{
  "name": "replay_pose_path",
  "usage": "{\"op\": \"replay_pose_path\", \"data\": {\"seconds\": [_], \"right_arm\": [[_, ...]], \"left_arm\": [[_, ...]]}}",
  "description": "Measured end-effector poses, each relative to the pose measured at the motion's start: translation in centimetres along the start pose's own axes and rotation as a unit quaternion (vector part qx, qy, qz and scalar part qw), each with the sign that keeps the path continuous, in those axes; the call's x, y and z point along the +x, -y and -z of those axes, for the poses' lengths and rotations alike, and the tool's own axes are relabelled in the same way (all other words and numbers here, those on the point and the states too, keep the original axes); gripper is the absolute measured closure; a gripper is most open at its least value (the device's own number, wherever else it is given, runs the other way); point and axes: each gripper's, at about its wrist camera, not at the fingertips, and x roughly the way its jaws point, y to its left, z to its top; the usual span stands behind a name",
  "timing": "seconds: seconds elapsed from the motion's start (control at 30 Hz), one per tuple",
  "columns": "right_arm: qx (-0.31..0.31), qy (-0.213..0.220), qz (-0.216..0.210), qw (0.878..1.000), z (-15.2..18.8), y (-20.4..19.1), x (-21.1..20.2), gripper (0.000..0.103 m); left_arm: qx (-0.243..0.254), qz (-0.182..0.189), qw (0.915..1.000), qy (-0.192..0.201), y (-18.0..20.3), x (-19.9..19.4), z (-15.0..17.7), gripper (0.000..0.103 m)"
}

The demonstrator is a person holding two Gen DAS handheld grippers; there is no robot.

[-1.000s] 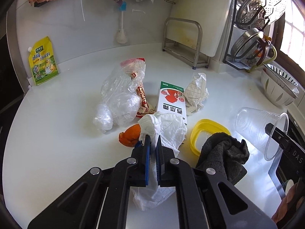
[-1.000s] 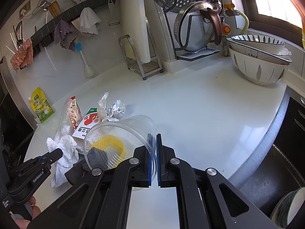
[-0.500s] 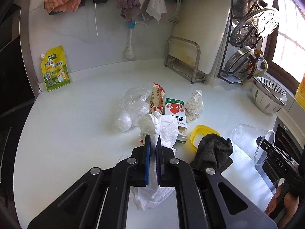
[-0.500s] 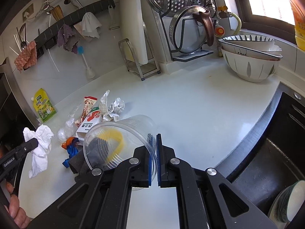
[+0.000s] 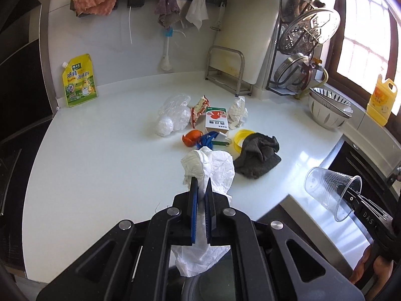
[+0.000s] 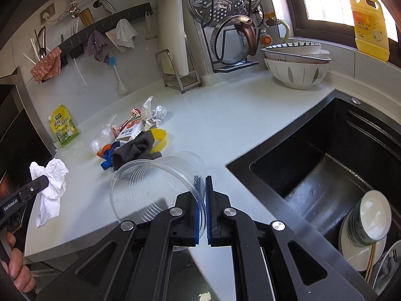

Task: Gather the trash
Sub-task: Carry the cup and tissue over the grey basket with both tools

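Observation:
My left gripper (image 5: 200,184) is shut on a crumpled white tissue (image 5: 209,168) and holds it above the front of the white counter (image 5: 100,155). It also shows in the right wrist view (image 6: 51,188). My right gripper (image 6: 204,183) is shut on the rim of a clear plastic cup (image 6: 153,185), held near the counter's front edge; the cup also shows in the left wrist view (image 5: 330,192). On the counter lie a clear plastic bag (image 5: 174,118), a red snack wrapper (image 5: 198,109), a small carton (image 5: 216,121), crumpled paper (image 5: 238,111), orange peel (image 5: 191,136) and a blue scrap (image 5: 206,139).
A dark grey rag (image 5: 258,156) lies over a yellow lid (image 5: 240,135). A yellow pouch (image 5: 79,84) leans on the back wall. Stacked bowls (image 6: 297,66) and a pot-lid rack (image 6: 225,25) stand at the back right. A black sink (image 6: 330,165) with dishes is at the right.
Both grippers have pulled back and up from the trash pile. The tissue has lifted off the counter with my left gripper. The cup has moved toward the counter's front edge with my right.

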Motion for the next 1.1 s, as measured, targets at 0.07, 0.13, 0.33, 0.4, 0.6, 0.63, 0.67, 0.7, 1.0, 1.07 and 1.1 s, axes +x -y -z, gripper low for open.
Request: {"op": "replay_pose_path", "data": {"seconds": [0.07,0.13,0.33,0.4,0.6,0.63,0.67,0.7,1.0,1.07,1.1], "right_arm": [[-0.006,-0.005,-0.002,1.0,1.5,-0.6,-1.1,0.099],[-0.014,-0.006,-0.003,1.0,2.8,-1.3,-2.1,0.099],[-0.02,-0.01,-0.012,1.0,5.9,-2.9,-4.4,0.099],[-0.023,-0.012,-0.015,1.0,6.9,-3.3,-5.1,0.099],[-0.028,-0.025,-0.015,0.999,9.7,-3.8,-5.8,0.099],[-0.027,-0.028,-0.013,0.999,10.2,-3.7,-5.7,0.099],[-0.026,-0.032,-0.011,0.999,10.7,-3.7,-5.6,0.099],[-0.025,-0.036,-0.01,0.999,11.1,-3.6,-5.5,0.099],[-0.018,-0.066,0.001,0.998,13.6,-2.5,-4.9,0.099],[-0.016,-0.07,0.004,0.997,13.9,-2.2,-4.7,0.099],[-0.015,-0.074,0.004,0.997,14.1,-2.1,-4.6,0.099]], "left_arm": [[0.003,0.006,1.0,-0.003,0.3,-0.6,1.3,0.097],[0.009,0.011,0.9999,-0.005,0.8,-1.2,2.7,0.097],[0.026,0.03,0.9991,-0.017,1.9,-2.4,6.3,0.097],[0.027,0.036,0.9987,-0.023,2.1,-2.7,7.5,0.097],[0.035,0.044,0.9973,-0.048,2.6,-2.4,10.5,0.097],[0.036,0.046,0.9969,-0.053,2.6,-2.2,10.9,0.097],[0.037,0.046,0.9967,-0.056,2.7,-2.1,11.3,0.097],[0.039,0.046,0.9964,-0.059,2.8,-2.0,11.6,0.097],[0.052,0.061,0.9926,-0.091,3.8,-0.8,13.6,0.097],[0.055,0.062,0.9918,-0.098,3.9,-0.7,14.0,0.097],[0.057,0.063,0.9912,-0.101,4.0,-0.6,14.2,0.097]]}}
